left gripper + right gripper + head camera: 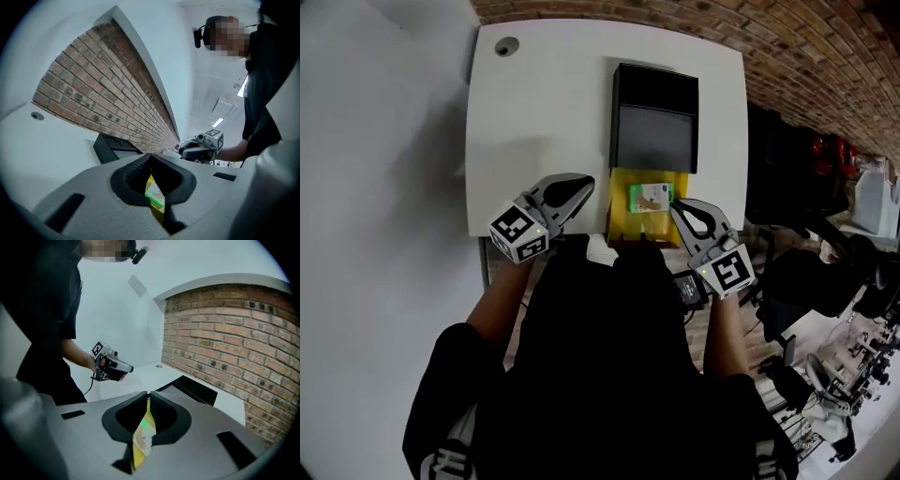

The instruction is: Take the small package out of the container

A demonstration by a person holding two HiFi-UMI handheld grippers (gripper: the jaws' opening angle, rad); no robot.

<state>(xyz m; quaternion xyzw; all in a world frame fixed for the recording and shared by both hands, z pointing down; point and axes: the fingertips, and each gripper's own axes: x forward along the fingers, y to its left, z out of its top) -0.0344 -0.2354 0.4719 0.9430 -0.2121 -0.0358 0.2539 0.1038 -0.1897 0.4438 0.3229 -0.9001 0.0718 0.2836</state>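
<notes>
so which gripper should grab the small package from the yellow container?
Right, probably. The right gripper points into the yellow container, tip beside the small package; the left gripper sits outside it. Both shut, so open first.

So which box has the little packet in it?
The yellow container, the one nearest the person: the green-and-white small package lies in it. The black box behind it shows none.

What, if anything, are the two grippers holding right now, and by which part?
Nothing is held. The left gripper and the right gripper both have their jaws together and empty; the small package lies in the yellow container.
</notes>
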